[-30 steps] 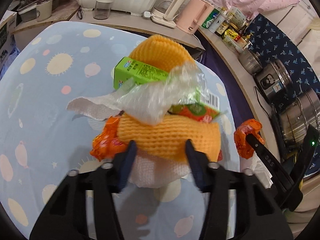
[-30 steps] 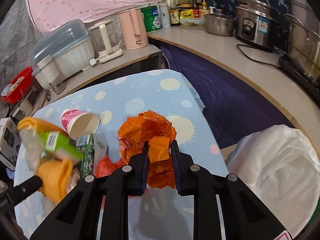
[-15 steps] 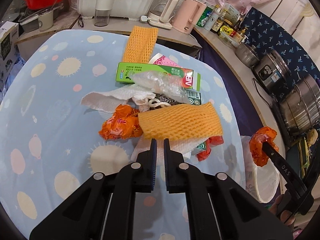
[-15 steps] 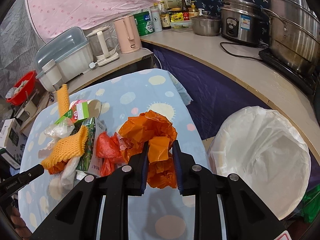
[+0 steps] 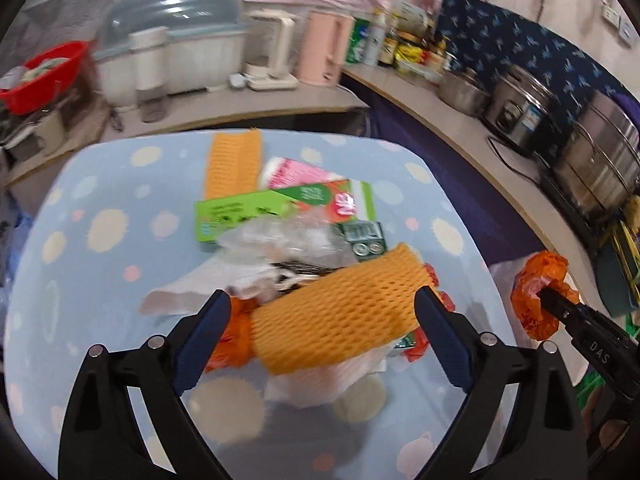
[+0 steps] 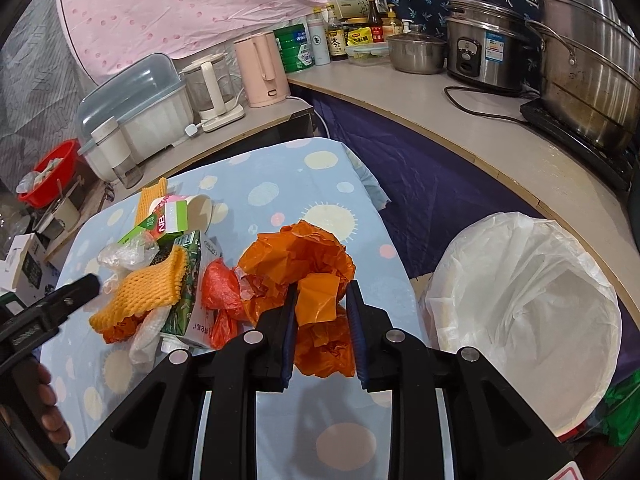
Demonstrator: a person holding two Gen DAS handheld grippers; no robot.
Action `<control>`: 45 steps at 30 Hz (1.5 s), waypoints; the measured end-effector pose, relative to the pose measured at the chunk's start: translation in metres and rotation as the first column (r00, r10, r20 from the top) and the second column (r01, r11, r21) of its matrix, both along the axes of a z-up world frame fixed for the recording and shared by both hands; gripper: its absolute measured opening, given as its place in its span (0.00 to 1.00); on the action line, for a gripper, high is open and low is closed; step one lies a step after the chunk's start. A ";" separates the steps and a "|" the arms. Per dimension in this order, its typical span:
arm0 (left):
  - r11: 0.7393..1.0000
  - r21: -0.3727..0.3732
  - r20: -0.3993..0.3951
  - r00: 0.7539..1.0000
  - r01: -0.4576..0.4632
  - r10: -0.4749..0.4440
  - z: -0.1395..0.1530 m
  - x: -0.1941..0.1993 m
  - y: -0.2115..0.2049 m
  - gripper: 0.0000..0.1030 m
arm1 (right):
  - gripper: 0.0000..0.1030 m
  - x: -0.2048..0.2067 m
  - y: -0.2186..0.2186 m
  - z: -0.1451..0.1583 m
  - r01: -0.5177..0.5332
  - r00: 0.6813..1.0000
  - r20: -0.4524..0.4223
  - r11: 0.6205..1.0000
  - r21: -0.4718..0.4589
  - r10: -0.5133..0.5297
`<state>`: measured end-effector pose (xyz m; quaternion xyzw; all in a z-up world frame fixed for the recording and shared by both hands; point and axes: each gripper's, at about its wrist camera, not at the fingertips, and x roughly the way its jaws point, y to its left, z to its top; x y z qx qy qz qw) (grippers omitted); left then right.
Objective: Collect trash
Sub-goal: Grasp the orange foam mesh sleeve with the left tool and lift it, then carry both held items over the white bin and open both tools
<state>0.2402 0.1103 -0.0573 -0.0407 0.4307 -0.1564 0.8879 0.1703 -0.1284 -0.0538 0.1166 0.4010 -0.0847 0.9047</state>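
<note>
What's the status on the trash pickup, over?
Left tool open around the orange foam net. Right tool shut on orange plastic bag. White-lined bin open at right; nothing blocking it.

Crumpled orange plastic bag (image 6: 316, 280) clamped, trash pile (image 5: 312, 248) on tablecloth

black tool (image 5: 322, 332), blue pads (image 5: 202, 338), silver screws

Glossy crinkled orange plastic bag (image 6: 304, 276), foam net (image 5: 340, 312).
</note>
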 end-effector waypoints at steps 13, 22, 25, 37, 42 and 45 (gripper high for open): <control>0.995 -0.084 -0.068 0.995 0.062 -0.067 -0.013 -0.035 -0.003 0.19 | 0.24 -0.015 -0.004 0.003 0.012 1.000 0.001 1.000 0.001 -0.012; 0.991 -0.114 -0.019 0.997 0.068 -0.071 0.024 -0.079 -0.001 0.15 | 0.24 -0.050 -0.007 0.014 0.014 1.000 0.026 1.000 0.005 -0.014; 0.990 -0.110 0.003 0.996 0.090 -0.090 0.037 -0.095 -0.009 0.15 | 0.24 -0.066 -0.017 0.021 0.033 0.999 0.042 0.999 0.005 -0.034; 0.958 -0.073 0.063 0.960 0.277 -0.273 0.063 -0.151 -0.094 0.15 | 0.24 -0.144 -0.106 0.026 0.248 0.966 0.072 0.969 0.014 -0.249; 0.929 -0.057 0.069 0.930 0.364 -0.360 0.064 -0.163 -0.145 0.16 | 0.24 -0.168 -0.146 0.015 0.338 0.939 0.057 0.941 0.028 -0.339; 0.911 -0.040 0.077 0.910 0.411 -0.408 0.062 -0.168 -0.174 0.16 | 0.24 -0.176 -0.164 0.010 0.368 0.928 0.051 0.929 0.028 -0.369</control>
